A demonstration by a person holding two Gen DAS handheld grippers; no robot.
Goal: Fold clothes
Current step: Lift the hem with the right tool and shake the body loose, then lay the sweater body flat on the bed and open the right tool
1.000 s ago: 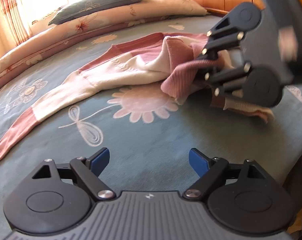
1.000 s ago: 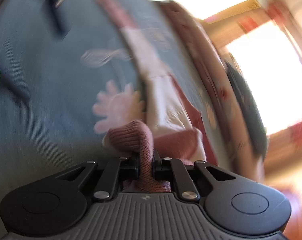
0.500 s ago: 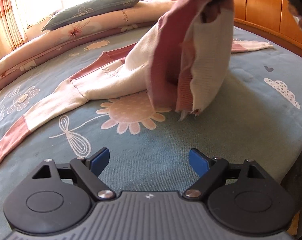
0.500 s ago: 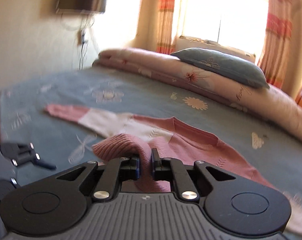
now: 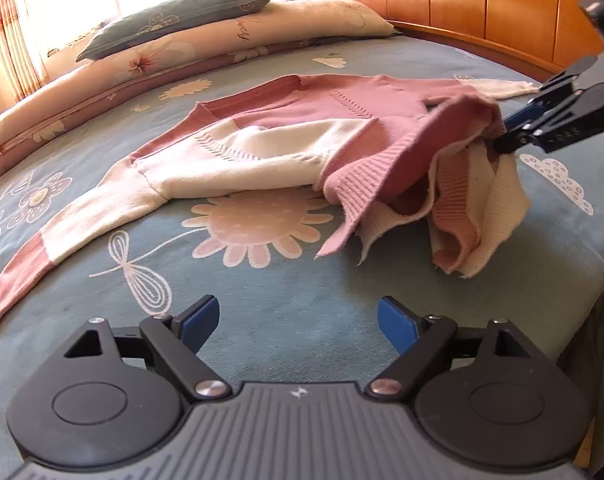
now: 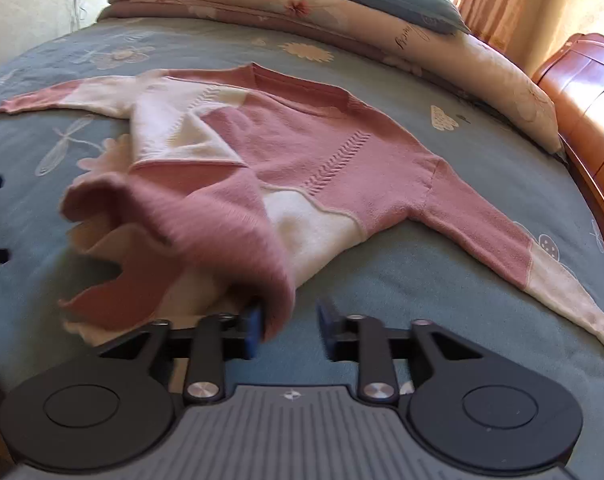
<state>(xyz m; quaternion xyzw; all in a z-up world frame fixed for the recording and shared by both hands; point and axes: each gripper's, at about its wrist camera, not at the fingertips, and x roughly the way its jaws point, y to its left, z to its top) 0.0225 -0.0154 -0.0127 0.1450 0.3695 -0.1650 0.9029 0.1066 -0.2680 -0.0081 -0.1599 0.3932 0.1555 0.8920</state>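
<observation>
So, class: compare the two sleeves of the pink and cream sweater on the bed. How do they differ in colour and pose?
In the right wrist view, the left-hand sleeve is mostly cream with a pink cuff, while the right-hand sleeve is mostly pink with a cream cuff. The left-hand sleeve lies nearly level across the picture; the right-hand sleeve slants down toward the near edge. Both lie flat and unfolded on the blue bedspread, spread out from the sweater.

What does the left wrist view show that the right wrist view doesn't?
Only the left wrist view shows the left gripper, jaws wide over bare bedspread, the right gripper from outside at the bunched hem, and the wooden headboard broadly. Only the right wrist view shows the right gripper, jaws just opened with the hem against one pad, and the far sleeve's cream cuff. Both show the pink-and-cream sweater and the blue-grey pillow.
</observation>
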